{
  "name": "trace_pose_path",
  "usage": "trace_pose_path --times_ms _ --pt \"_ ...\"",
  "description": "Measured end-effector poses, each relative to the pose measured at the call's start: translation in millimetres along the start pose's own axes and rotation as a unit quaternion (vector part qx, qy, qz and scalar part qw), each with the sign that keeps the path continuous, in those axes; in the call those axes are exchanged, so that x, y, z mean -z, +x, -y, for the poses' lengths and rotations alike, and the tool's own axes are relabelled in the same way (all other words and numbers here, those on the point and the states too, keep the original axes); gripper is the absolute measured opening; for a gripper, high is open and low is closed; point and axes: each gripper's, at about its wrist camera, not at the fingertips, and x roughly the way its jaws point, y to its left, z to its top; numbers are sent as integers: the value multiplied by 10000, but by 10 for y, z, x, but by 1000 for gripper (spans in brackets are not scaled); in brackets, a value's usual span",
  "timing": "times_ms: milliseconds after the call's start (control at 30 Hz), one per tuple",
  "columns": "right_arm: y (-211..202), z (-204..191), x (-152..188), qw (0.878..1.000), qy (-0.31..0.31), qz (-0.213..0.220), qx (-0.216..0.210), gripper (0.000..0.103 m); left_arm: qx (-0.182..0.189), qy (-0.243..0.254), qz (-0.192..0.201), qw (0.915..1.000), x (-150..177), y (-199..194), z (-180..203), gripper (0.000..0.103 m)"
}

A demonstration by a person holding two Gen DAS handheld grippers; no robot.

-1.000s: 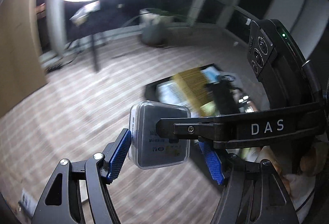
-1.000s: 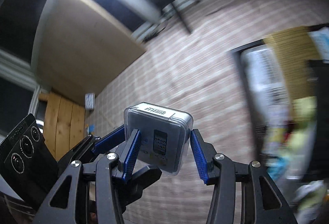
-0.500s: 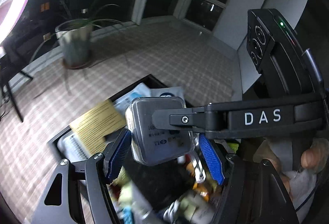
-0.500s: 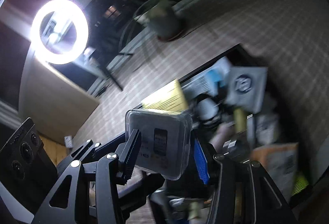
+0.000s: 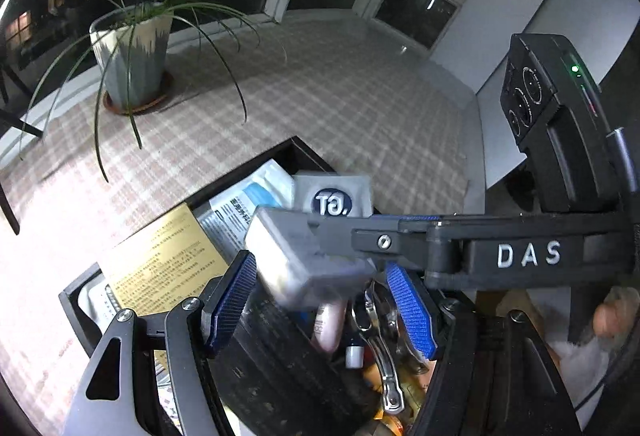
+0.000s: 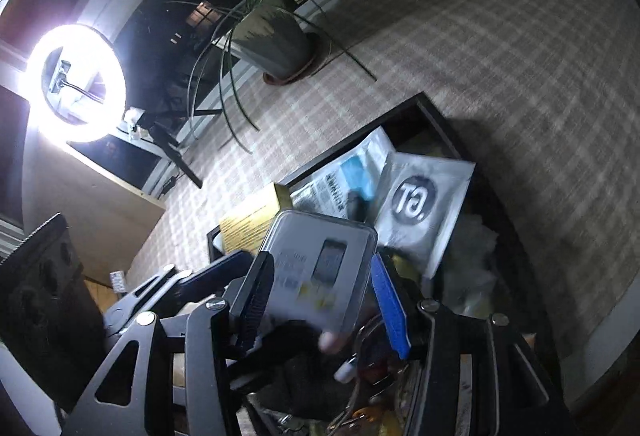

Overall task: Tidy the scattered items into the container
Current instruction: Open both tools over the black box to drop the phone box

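While poised just above the full black container [image 5: 74, 312], gripping a blurred clear plastic case [image 6: 316, 236] with the right gripper [image 6: 320, 264]; keeping the left gripper [image 5: 320, 268] wide around it, pads apart from it.

Beyond my tongs: potted plant [image 5: 130, 55] on checked floor [image 5: 320, 95]; ring light [image 6: 74, 83] far left of them.

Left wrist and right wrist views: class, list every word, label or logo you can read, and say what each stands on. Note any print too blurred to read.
"DAS": on the right gripper's black arm.
"GT." seen upside down: round logo on the grey pouch in the black container.
Yellow sheet: print too small to read.
White-and-blue packet: print too small.
Clear case: label blurred.
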Motion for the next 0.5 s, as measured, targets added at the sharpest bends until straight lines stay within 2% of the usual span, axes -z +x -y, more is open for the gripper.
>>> trace_pose_path --times_ms 233,400,500 --pt "-60 -37 -20 9994 -282 100 168 54 -206 -38 110 9997 71 -198 -89 72" --pt "-131 -29 39 9997 -208 148 -18 54 -394 -128 191 9990 246 -439 -265 72" --pt "-322 44 62 9991 -26 395 -148 54 -512 -292 309 9978 395 -672 -441 72"
